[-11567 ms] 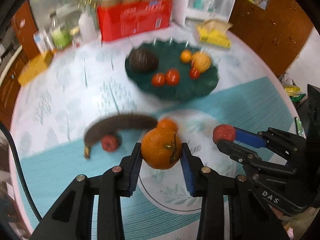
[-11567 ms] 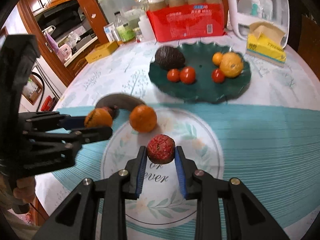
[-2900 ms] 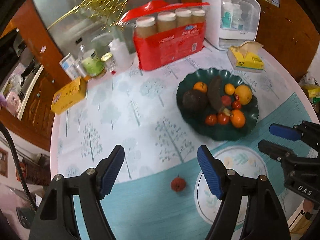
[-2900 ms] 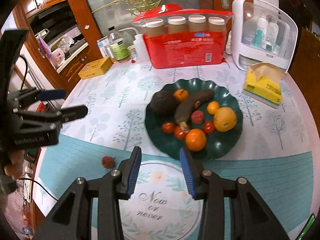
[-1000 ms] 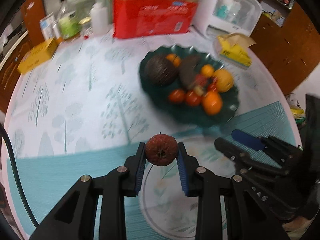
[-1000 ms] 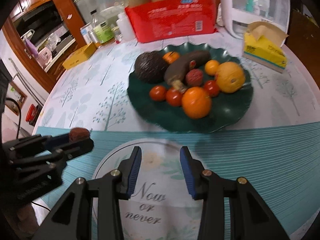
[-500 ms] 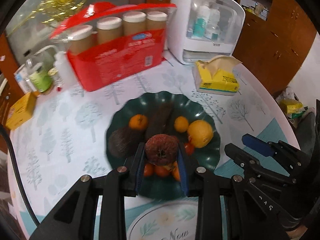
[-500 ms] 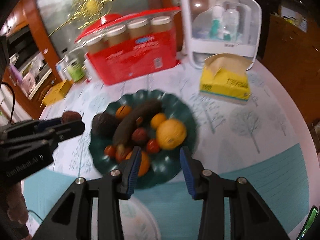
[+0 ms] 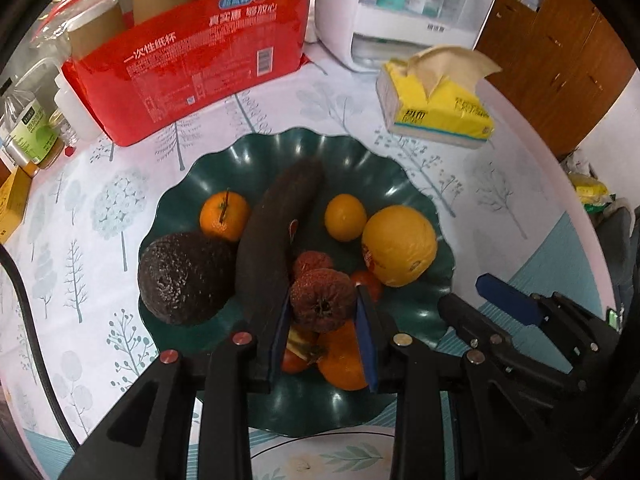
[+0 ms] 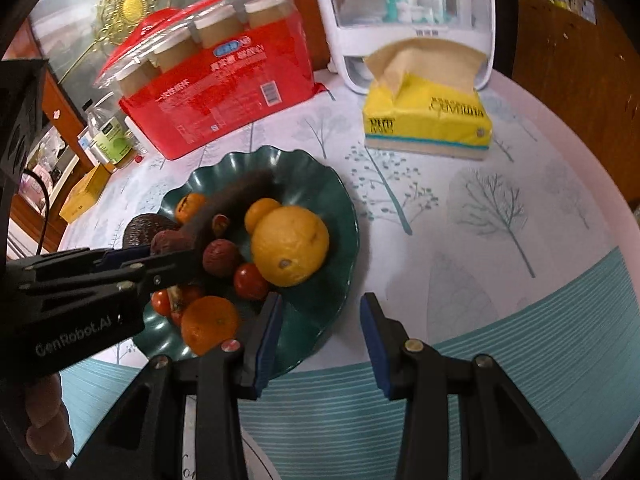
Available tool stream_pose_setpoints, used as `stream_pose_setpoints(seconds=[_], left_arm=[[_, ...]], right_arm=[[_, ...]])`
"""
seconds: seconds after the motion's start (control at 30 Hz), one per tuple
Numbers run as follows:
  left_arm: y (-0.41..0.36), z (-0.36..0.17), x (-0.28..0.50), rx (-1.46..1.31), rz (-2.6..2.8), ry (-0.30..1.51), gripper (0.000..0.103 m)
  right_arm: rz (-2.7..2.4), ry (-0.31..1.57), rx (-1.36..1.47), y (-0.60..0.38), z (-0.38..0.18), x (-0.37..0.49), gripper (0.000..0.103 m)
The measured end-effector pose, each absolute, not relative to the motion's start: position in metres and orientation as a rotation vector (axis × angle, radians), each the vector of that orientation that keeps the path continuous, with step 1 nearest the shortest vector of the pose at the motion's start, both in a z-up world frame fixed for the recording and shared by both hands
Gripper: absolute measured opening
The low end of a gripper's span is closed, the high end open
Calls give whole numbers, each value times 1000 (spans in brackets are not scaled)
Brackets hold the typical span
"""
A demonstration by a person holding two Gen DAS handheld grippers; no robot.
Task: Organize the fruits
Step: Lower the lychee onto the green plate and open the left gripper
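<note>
My left gripper [image 9: 323,312] is shut on a wrinkled dark red fruit [image 9: 322,306] and holds it just above the fruits in the dark green plate [image 9: 416,184]. The plate holds a dark avocado [image 9: 182,278], a blackened banana [image 9: 276,236], oranges [image 9: 398,246] and small tomatoes. In the right wrist view the left gripper [image 10: 172,250] reaches over the plate [image 10: 336,216] from the left with the red fruit [image 10: 170,241]. My right gripper [image 10: 320,324] is open and empty at the plate's near right rim.
A red pack of paper cups [image 9: 192,52], a white dispenser box [image 9: 404,4] and a yellow tissue pack [image 9: 436,108] stand behind the plate. Bottles [image 9: 28,128] and a yellow box stand at far left. A round placemat [image 9: 320,456] lies near me.
My left gripper has carried the red fruit forward and down, close over the fruits in the plate. My right gripper has moved nearer to the plate's right rim, still open.
</note>
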State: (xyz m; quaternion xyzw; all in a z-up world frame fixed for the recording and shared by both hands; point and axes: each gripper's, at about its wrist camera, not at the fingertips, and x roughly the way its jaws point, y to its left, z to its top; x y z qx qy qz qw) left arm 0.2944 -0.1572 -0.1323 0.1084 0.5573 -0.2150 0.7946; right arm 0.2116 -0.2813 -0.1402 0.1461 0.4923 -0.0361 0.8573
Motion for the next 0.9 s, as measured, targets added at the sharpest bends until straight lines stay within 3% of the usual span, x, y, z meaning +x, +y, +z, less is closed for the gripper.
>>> stream_pose_setpoints(seconds=[0.13, 0.27, 0.3, 0.53, 0.9], left_arm=[[-155, -136, 293, 237, -453, 1205, 39], [-154, -132, 291, 253, -430, 1185, 68], [-153, -131, 291, 260, -427, 1179, 70], [-147, -121, 284, 266, -409, 1178, 72], [-121, -84, 257, 205, -371, 1143, 84]], right_arm=[[-69, 1046, 320, -282, -147, 215, 41], [-61, 1053, 319, -281, -151, 217, 41], [-62, 1056, 316, -280, -152, 218, 41], [-50, 1056, 303, -273, -149, 214, 41], [-42, 1025, 276, -260, -117, 194, 41]])
